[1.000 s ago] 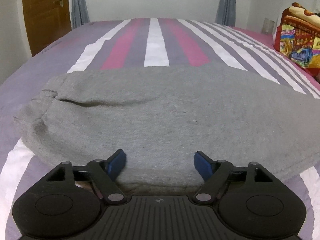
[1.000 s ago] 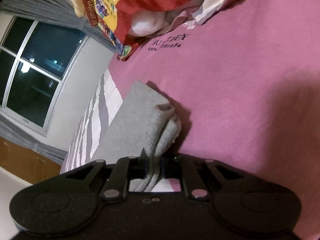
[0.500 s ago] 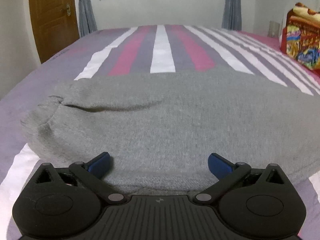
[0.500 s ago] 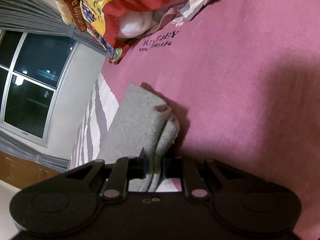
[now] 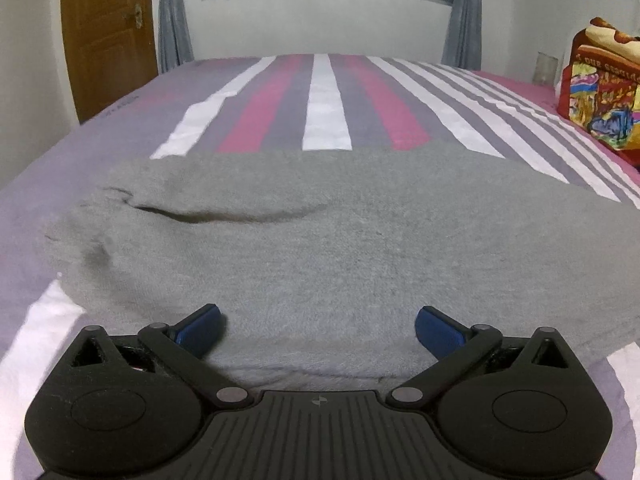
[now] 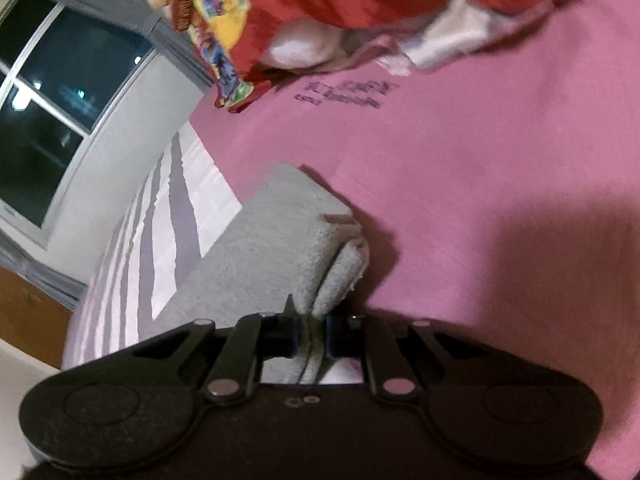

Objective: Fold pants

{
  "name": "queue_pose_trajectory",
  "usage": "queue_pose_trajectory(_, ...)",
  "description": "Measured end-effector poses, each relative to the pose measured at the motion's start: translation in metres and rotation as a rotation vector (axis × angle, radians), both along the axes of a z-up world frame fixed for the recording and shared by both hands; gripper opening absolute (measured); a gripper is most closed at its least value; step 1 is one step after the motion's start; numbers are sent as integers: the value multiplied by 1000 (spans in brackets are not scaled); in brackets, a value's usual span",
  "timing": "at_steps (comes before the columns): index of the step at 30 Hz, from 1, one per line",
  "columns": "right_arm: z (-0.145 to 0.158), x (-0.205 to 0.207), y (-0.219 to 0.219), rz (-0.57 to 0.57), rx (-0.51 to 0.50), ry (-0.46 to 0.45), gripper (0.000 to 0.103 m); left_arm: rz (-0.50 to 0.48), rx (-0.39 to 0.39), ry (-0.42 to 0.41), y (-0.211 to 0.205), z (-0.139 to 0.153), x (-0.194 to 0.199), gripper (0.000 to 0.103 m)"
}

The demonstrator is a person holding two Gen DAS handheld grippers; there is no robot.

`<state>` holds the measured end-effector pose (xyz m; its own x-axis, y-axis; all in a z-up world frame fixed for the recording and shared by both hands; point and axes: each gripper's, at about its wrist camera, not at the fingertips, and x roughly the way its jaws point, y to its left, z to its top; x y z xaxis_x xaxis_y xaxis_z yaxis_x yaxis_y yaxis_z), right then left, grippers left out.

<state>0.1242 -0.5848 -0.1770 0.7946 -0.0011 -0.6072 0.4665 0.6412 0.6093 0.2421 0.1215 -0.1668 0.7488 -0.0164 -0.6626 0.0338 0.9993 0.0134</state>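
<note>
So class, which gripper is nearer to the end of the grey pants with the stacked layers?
Right. The right gripper is shut on the pants at that stacked end. The left gripper is open over a flat part of them, gripping nothing.

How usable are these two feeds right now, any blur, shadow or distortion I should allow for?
Left wrist view: sharp, evenly lit; fisheye bends the bed's stripes outward, and the grey pants show one soft crease shadow. Right wrist view: tilted and motion-blurred, worst on the colourful quilt and the smeared printed lettering; a broad dark shadow covers the pink sheet at lower right, and the pants edge casts a hard shadow.
</note>
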Motion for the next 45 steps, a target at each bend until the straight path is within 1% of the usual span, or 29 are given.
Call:
queue_pose_trajectory(3, 7, 2, 3, 6, -28, 22, 10, 13, 7, -8, 9, 5, -5, 103)
queue_pose_trajectory(4, 8, 2, 3, 5, -36, 37, 10, 21, 17, 0, 13, 5, -5, 103)
queue_pose_trajectory(5, 7, 3, 2, -1, -38, 65, 10, 27, 34, 25, 16, 3, -3, 103)
queue_pose_trajectory(6, 5, 6, 2, -4, -35, 95, 10, 25, 39, 48, 19, 2, 0, 103)
queue_pose_trajectory(7, 2, 7, 0, -4, -19, 110, 10, 23, 31, 52, 21, 4, 1, 103)
queue_pose_trajectory(8, 2, 6, -1, -12, -13, 113, 10, 27, 26, 50, 23, 6, 2, 103)
queue_pose_trajectory(10, 9, 8, 4, -23, -30, 119, 10, 36, 12, 15, 27, 12, -2, 103)
queue_pose_trajectory(13, 31, 11, 19, 1, -83, 75, 10, 57, -2, -4, 39, 15, -11, 103)
queue_pose_trajectory(16, 63, 21, 44, 57, -157, 12, 10, 84, -56, -14, 60, 16, -23, 103)
queue_pose_trajectory(18, 83, 32, 67, 101, -196, -32, 10, 114, -74, -12, 74, 14, -30, 103)
queue_pose_trajectory(20, 102, 51, 103, 185, -232, -82, 10, 144, -89, 0, 87, 10, -36, 103)
queue_pose_trajectory(22, 114, 71, 144, 278, -269, -110, 10, 175, -89, 17, 99, 5, -41, 103)
queue_pose_trajectory(24, 117, 87, 189, 380, -289, -139, 10, 222, -30, 48, 111, -1, -47, 103)
queue_pose_trajectory(26, 110, 100, 243, 511, -302, -161, 10, 245, -10, 47, 124, -3, -56, 103)
queue_pose_trajectory(28, 98, 106, 291, 638, -338, -162, 10, 269, -41, 40, 141, -5, -69, 103)
queue_pose_trajectory(29, 88, 107, 319, 713, -371, -152, 10, 287, -59, 40, 151, -6, -76, 103)
queue_pose_trajectory(32, 57, 102, 377, 881, -459, -111, 10, 348, -90, 43, 173, -10, -96, 103)
queue_pose_trajectory(34, 41, 94, 399, 920, -535, -89, 10, 397, -83, 59, 182, -13, -109, 103)
queue_pose_trajectory(35, 35, 88, 407, 933, -576, -87, 10, 410, -97, 61, 187, -15, -116, 103)
queue_pose_trajectory(37, 29, 83, 411, 938, -617, -85, 11, 421, -132, 56, 193, -20, -127, 103)
queue_pose_trajectory(40, 28, 76, 418, 951, -669, -106, 11, 435, -148, 62, 194, -28, -137, 103)
queue_pose_trajectory(43, 33, 61, 435, 1013, -756, -134, 10, 438, -165, 71, 193, -35, -143, 103)
queue_pose_trajectory(45, 29, 57, 444, 1058, -830, -130, 11, 440, -169, 72, 189, -38, -142, 103)
